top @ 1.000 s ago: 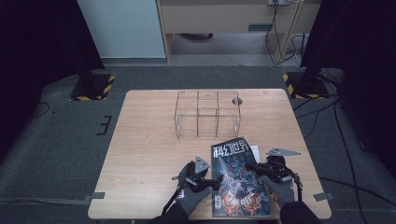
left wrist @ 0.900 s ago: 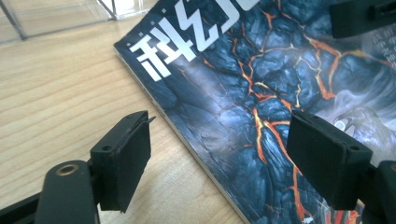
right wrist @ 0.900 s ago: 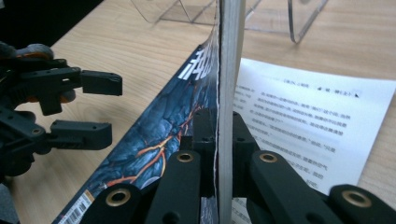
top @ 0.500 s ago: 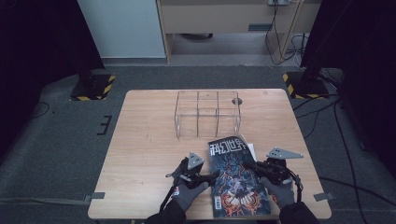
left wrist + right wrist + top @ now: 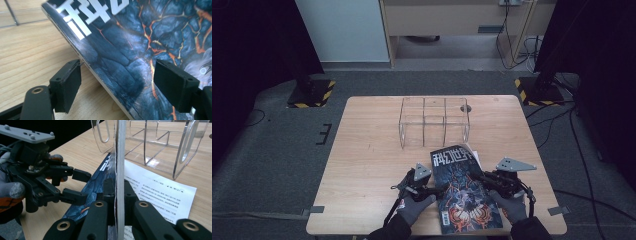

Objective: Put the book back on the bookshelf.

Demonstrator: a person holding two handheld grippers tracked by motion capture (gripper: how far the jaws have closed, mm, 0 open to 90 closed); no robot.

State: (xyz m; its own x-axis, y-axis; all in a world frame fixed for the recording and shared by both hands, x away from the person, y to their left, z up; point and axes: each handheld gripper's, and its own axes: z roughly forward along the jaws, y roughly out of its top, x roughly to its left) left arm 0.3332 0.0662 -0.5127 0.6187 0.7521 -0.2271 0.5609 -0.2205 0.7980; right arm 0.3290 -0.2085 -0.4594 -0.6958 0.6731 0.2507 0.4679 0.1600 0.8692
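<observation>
Although it is thin and flat, the magazine (image 5: 464,190) is judged light, floppy and glossy, so a slip is likely unless it is pinched well in from an edge. In the high view it is seen at the near edge of the table (image 5: 362,150), between the two hands, with its long axis running from the person toward the clear rack (image 5: 434,122) and leaning a little left at the far end. The title end is pointed at the rack and the cover is turned up. The left gripper (image 5: 427,189) is placed at its left edge, the right gripper (image 5: 484,179) at its right edge.

In the left gripper view, the jaws are held wide apart. The left edge of the magazine (image 5: 140,50) is seen lifted off the wood, and the cover is crossed between the pads without being pressed. This edge is judged the better place for a second hold.

In the right gripper view, the jaws are closed on the magazine (image 5: 120,165), which is seen edge-on and raised by that side. A printed sheet (image 5: 160,192) is lying on the table beyond it, near the rack (image 5: 162,145). The left gripper (image 5: 75,186) is seen open across the cover.
</observation>
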